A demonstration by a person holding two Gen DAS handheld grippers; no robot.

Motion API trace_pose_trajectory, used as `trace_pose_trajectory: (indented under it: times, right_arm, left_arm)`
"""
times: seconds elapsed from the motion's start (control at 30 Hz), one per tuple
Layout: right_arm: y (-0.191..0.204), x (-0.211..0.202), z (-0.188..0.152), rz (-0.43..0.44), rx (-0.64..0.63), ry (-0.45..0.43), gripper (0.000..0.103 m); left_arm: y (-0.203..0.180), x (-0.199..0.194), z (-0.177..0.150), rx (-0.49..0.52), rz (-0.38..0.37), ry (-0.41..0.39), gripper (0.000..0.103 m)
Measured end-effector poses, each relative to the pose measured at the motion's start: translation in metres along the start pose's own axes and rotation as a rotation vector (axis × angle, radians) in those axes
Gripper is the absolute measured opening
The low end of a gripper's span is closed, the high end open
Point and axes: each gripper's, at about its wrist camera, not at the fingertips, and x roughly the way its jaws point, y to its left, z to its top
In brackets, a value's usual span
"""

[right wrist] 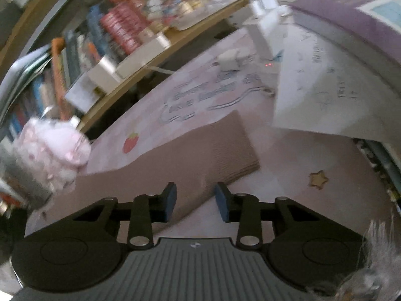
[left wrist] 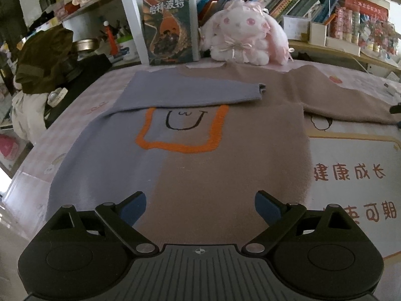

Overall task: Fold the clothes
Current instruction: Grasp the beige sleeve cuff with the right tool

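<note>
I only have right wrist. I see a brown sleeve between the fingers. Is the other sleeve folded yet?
Observer: Yes. The blue-grey knitted sleeve already lies folded across the chest of the two-tone sweater.
Operator: Left gripper holding anything?
Observer: No. The left gripper is open, above the hem, gripping nothing.
Operator: And the brown one, from that side?
Observer: The brown knitted sleeve lies spread out to the side, unfolded; the right gripper is open around it.
</note>
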Motion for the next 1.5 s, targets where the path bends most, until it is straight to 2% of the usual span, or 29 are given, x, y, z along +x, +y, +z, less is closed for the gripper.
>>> trace_pose_trajectory:
  times: [0.27, 0.37, 0.43, 0.5, 0.53, 0.6, 0.7, 0.73, 0.97, 1.13, 1.27, 1.37, 1.5]
  right_arm:
    - [-0.012, 0.002, 0.006, -0.004, 0.056, -0.052, 0.033]
    - [-0.01, 0.01, 0.005, 0.067, 0.054, -0.029, 0.033]
    - [-0.004, 0.013, 0.005, 0.076, 0.036, -0.016, 0.033]
    - [0.0, 0.008, 0.007, -0.014, 0.007, -0.084, 0.034]
    - [0.0, 0.007, 0.009, -0.049, -0.007, -0.112, 0.038]
    - [-0.001, 0.009, 0.013, -0.077, -0.036, -0.127, 0.054]
    - [-0.004, 0.012, 0.019, -0.12, -0.079, -0.151, 0.053]
    - [-0.006, 0.013, 0.02, -0.102, -0.064, -0.144, 0.051]
    - [-0.025, 0.021, 0.011, 0.217, 0.184, -0.007, 0.046]
    - [-0.014, 0.037, 0.001, 0.314, 0.244, 0.113, 0.047]
    - [0.003, 0.049, -0.005, 0.361, 0.238, 0.15, 0.054]
    - [0.012, 0.054, -0.008, 0.389, 0.231, 0.164, 0.063]
    - [0.013, 0.056, -0.009, 0.41, 0.258, 0.196, 0.065]
  left_arm:
    - [0.003, -0.002, -0.002, -0.014, 0.011, 0.006, 0.096]
    - [0.001, -0.003, -0.001, -0.008, 0.011, 0.003, 0.096]
    - [0.0, -0.004, -0.001, 0.003, 0.012, -0.003, 0.096]
    - [-0.001, -0.006, -0.001, 0.015, 0.013, -0.009, 0.096]
    - [-0.002, -0.007, -0.001, 0.019, 0.013, -0.01, 0.096]
    - [-0.003, -0.008, -0.001, 0.026, 0.013, -0.011, 0.096]
    - [-0.002, -0.008, 0.0, 0.026, 0.015, -0.012, 0.096]
    - [-0.002, -0.009, 0.0, 0.025, 0.015, -0.013, 0.096]
    - [-0.006, -0.009, 0.0, 0.042, 0.0, -0.016, 0.096]
    - [-0.01, -0.012, 0.0, 0.058, -0.001, -0.025, 0.096]
    - [-0.007, -0.014, -0.001, 0.049, 0.008, -0.028, 0.096]
    - [-0.005, -0.015, -0.001, 0.038, 0.018, -0.029, 0.096]
    - [-0.002, -0.016, -0.001, 0.019, 0.027, -0.029, 0.096]
